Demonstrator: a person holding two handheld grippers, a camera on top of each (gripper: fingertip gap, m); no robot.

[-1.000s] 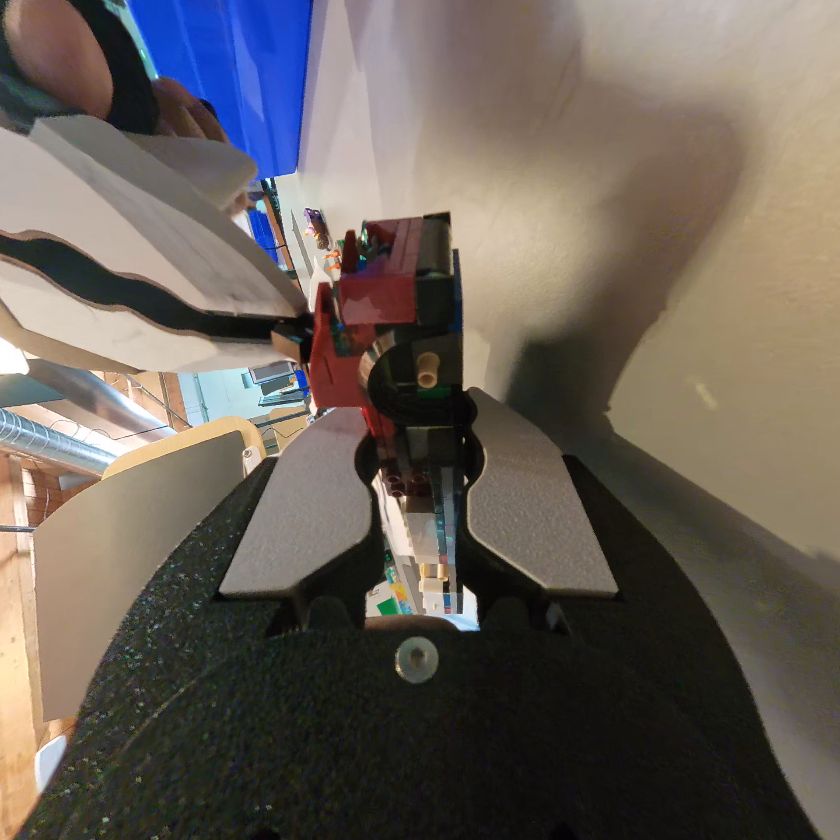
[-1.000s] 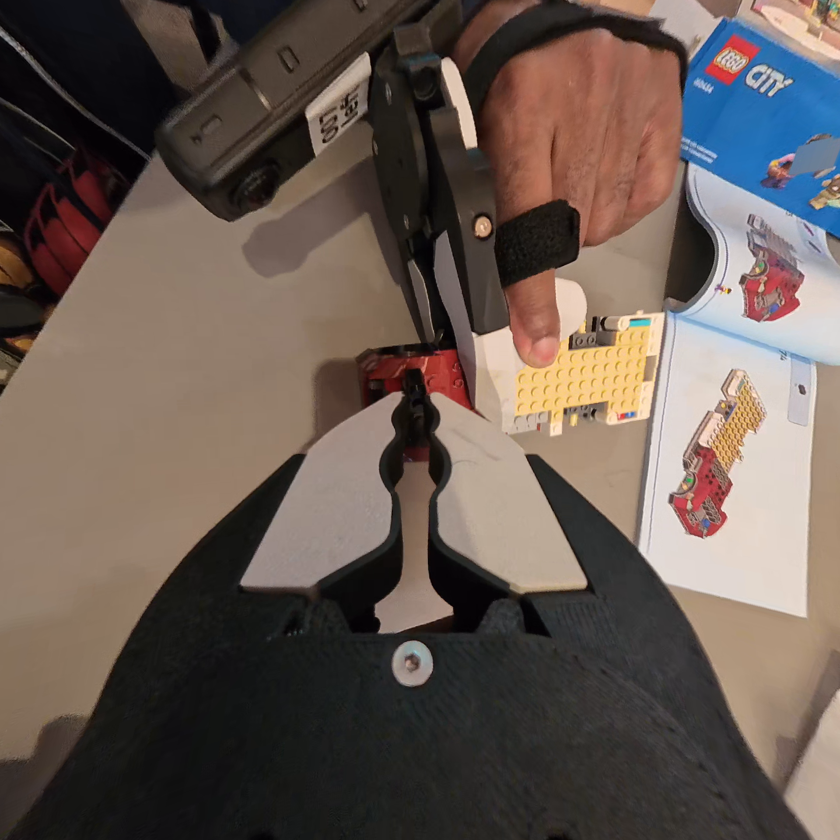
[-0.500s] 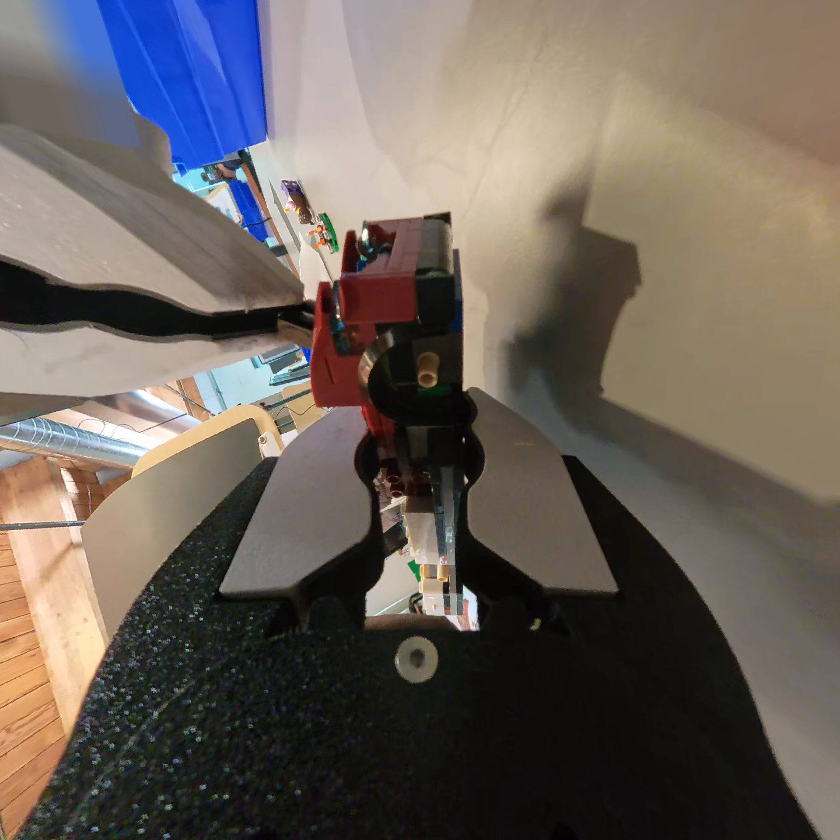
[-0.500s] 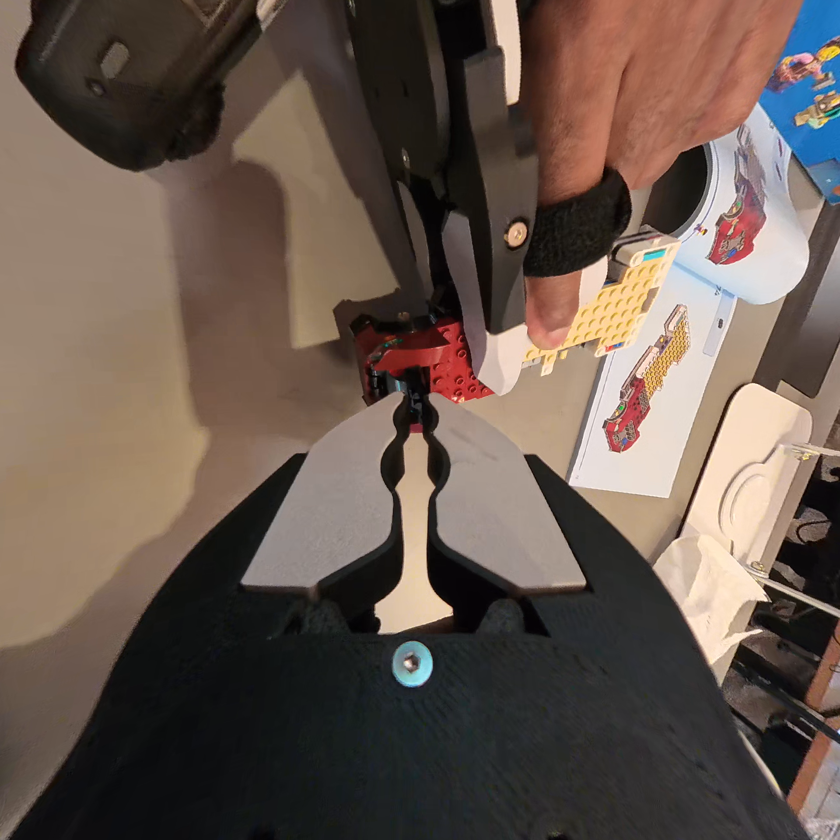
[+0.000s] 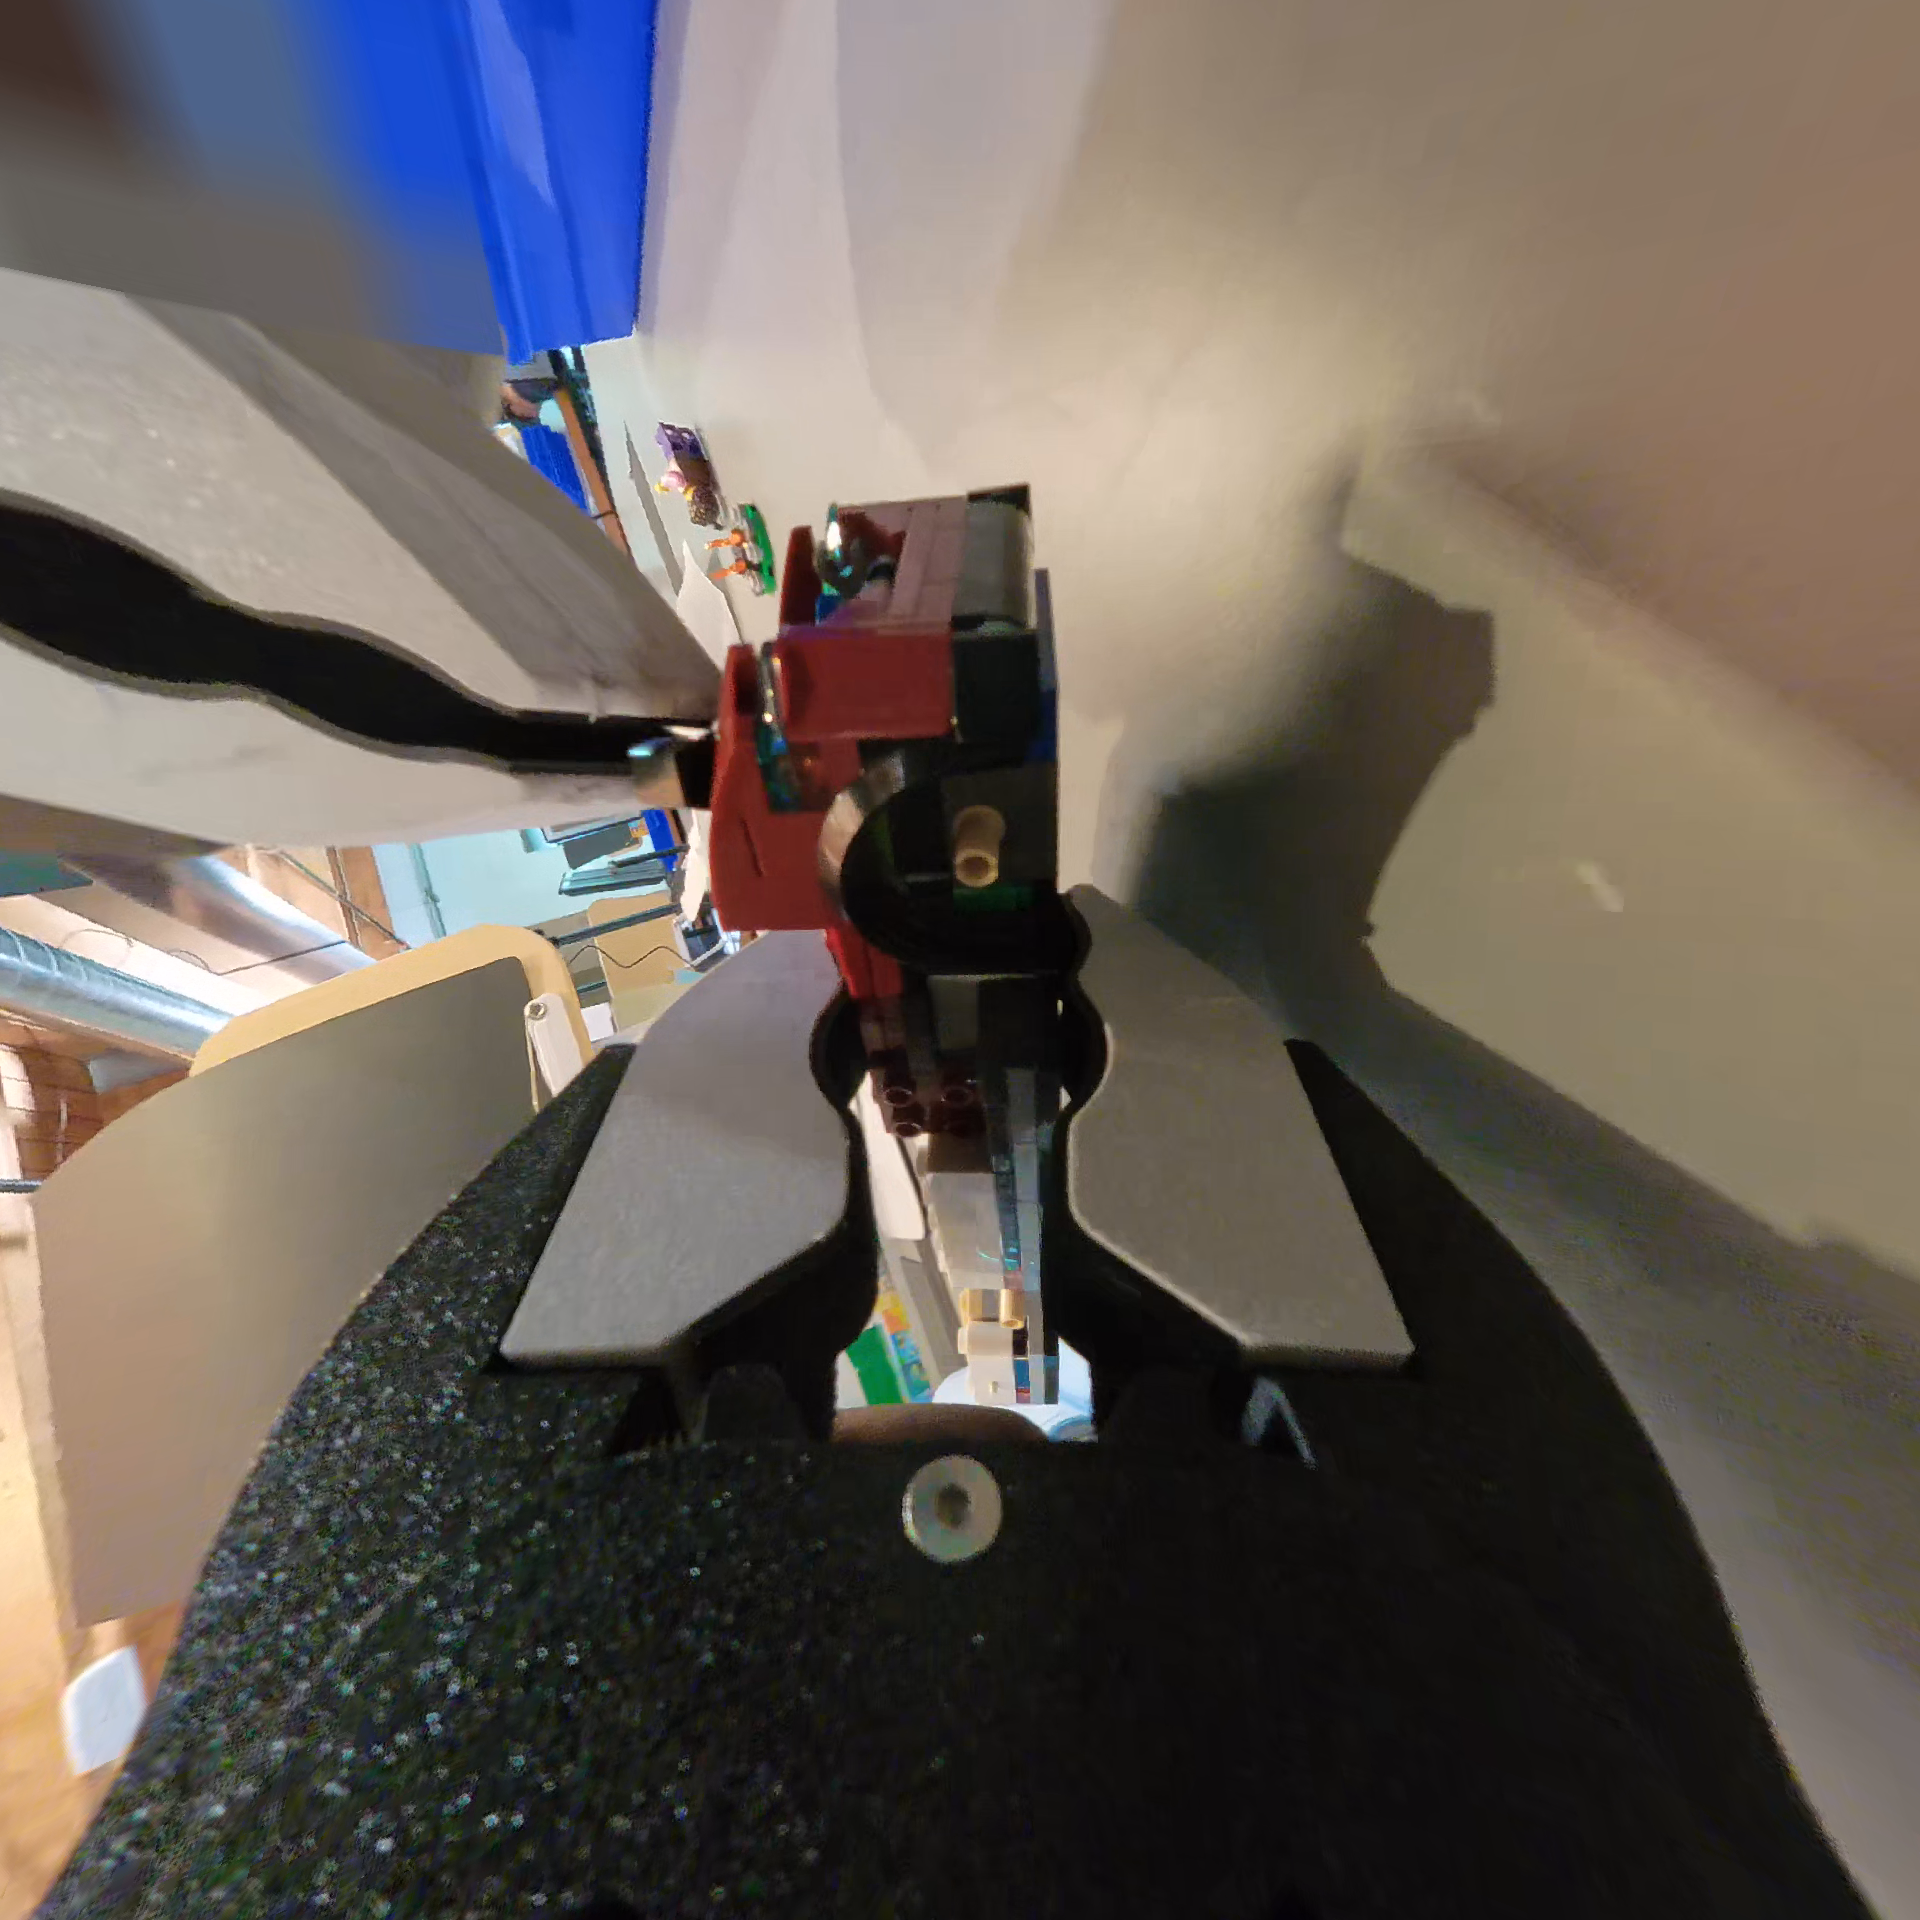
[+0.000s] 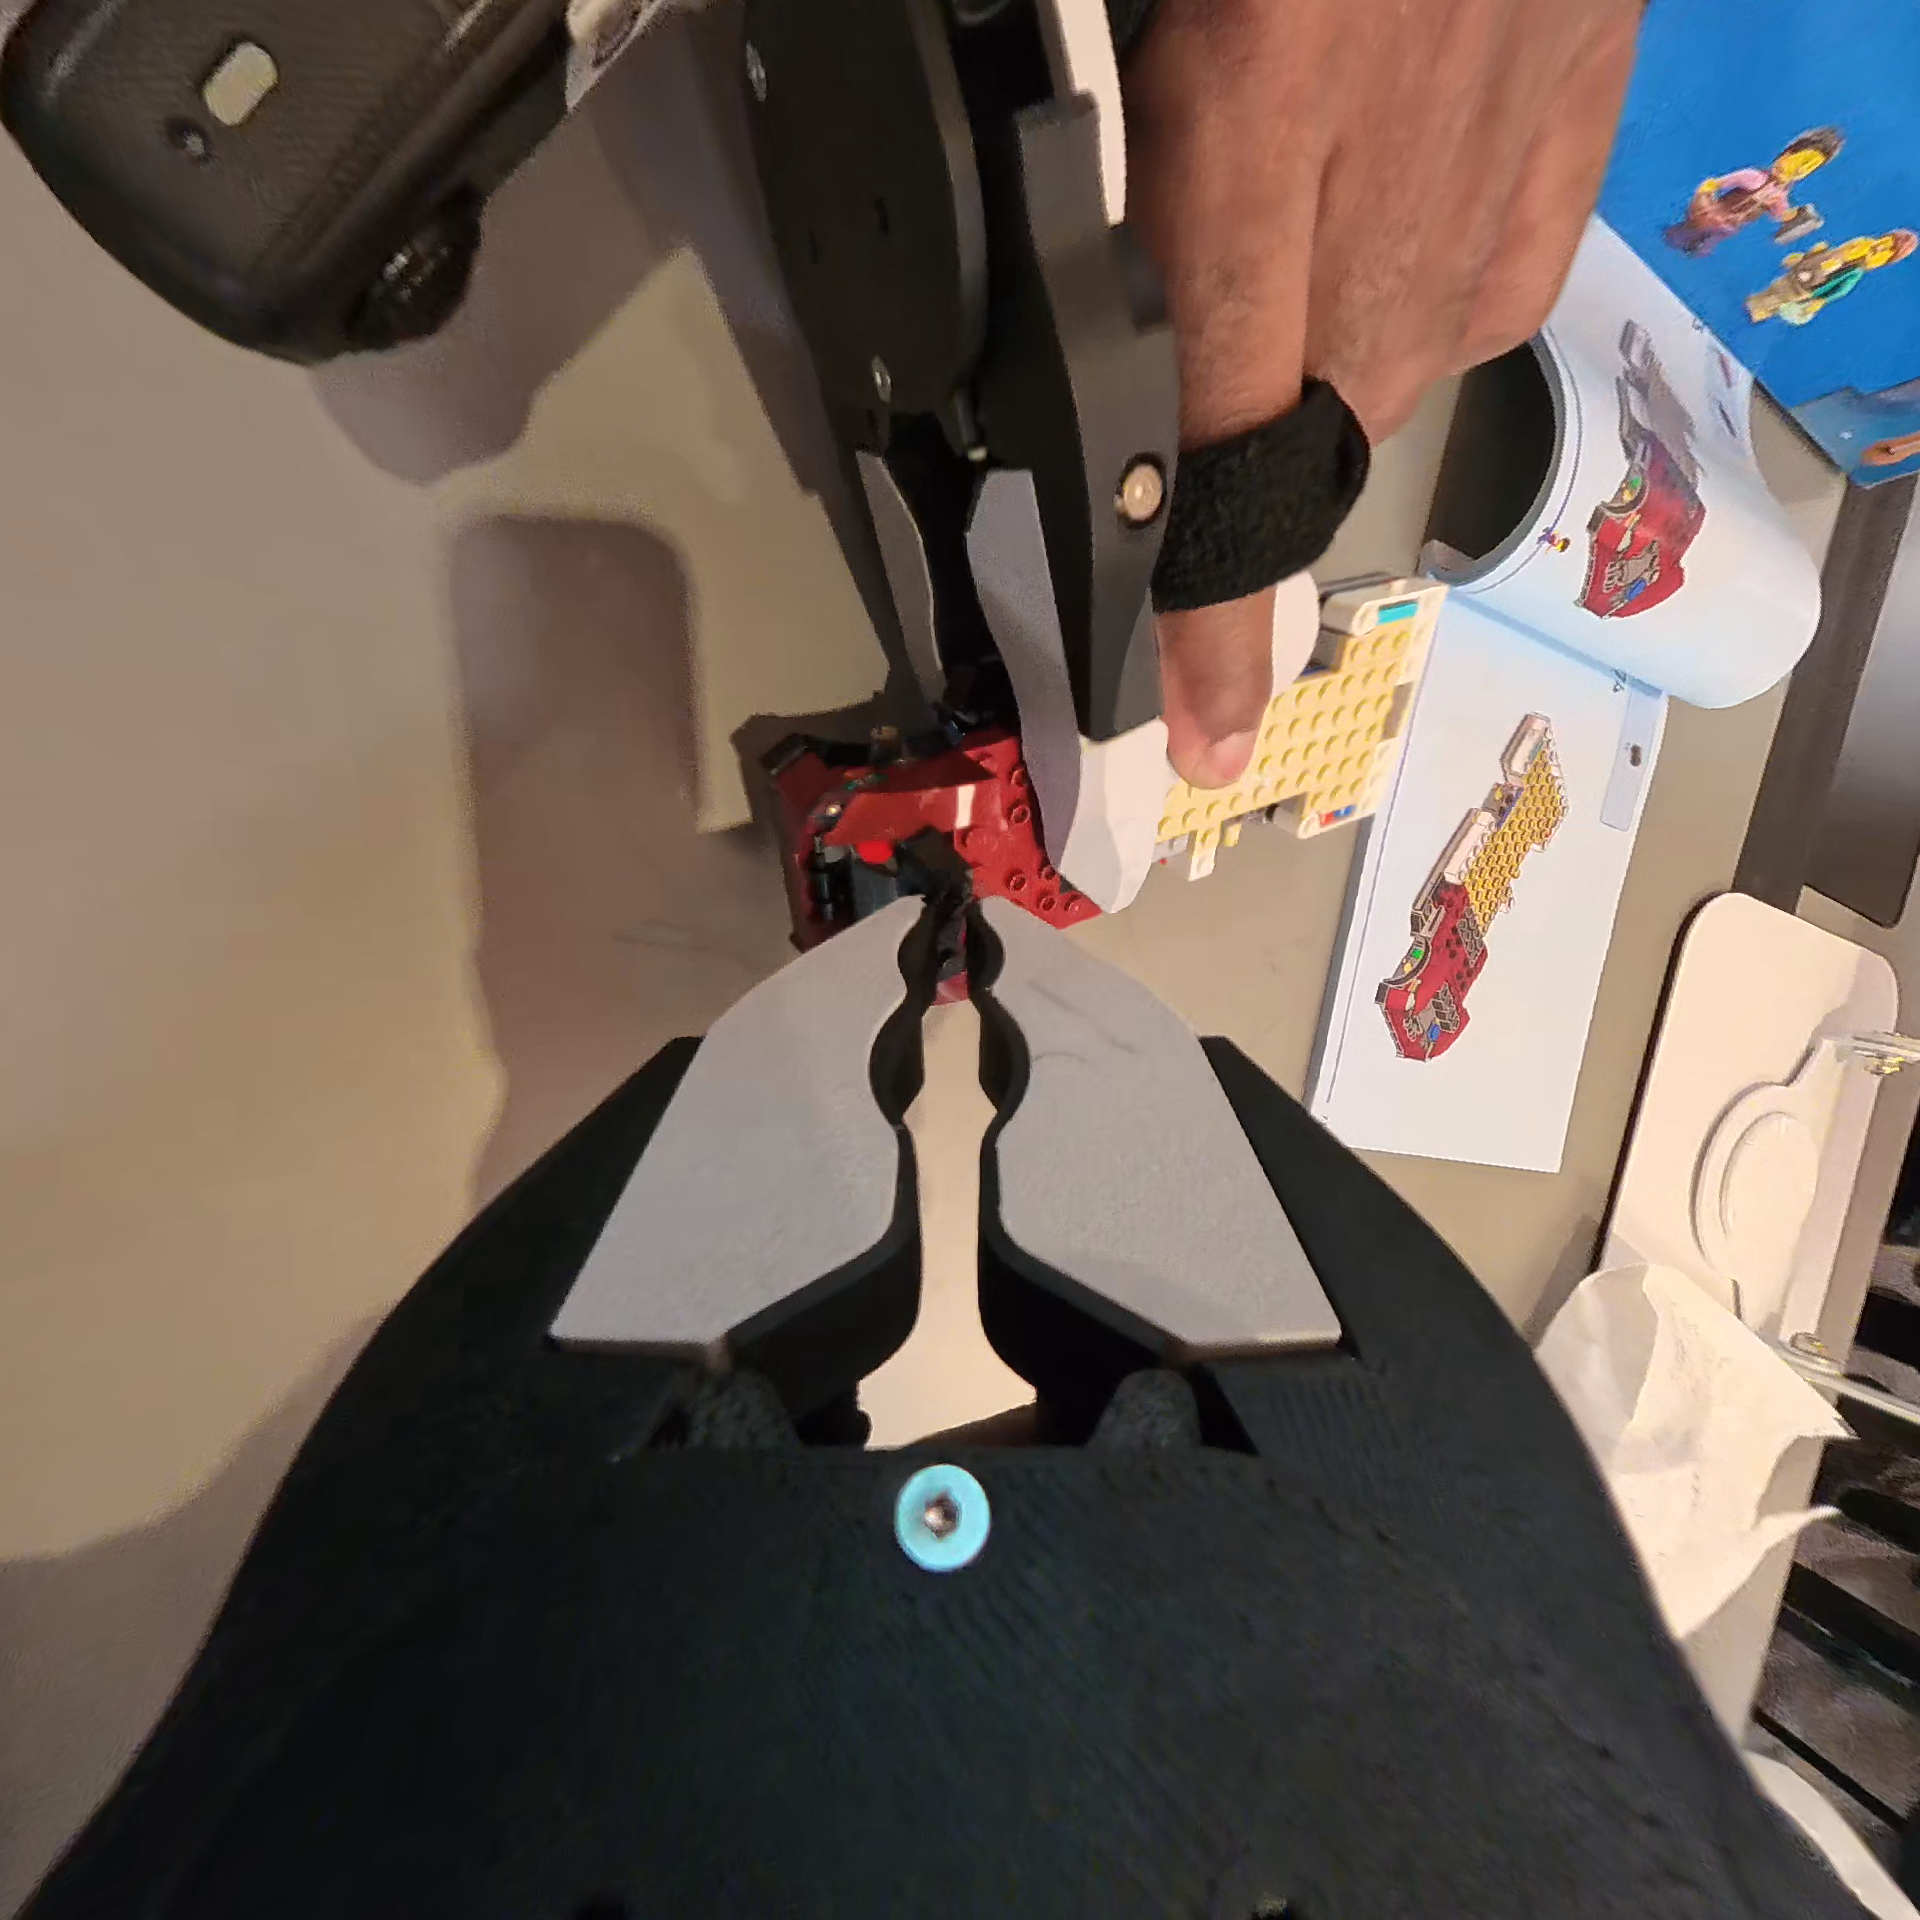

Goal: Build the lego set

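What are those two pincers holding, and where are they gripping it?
The left gripper clamps the toy brick model across its middle. The right gripper pinches a small black piece at the model's red end.

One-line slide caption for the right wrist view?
Right gripper pinches a small black part at the red brick model, which the left gripper clamps.

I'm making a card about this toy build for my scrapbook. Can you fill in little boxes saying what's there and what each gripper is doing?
Surface: beige table
Main toy: red and tan brick model, partly built
Left gripper: clamped on the model's sides
Right gripper: nearly shut, pinching a small black piece at the model's red end
Hand: holds the left gripper, with a black strap round one finger
Beside the model: open instruction booklet
Far right: blue box, crumpled white paper
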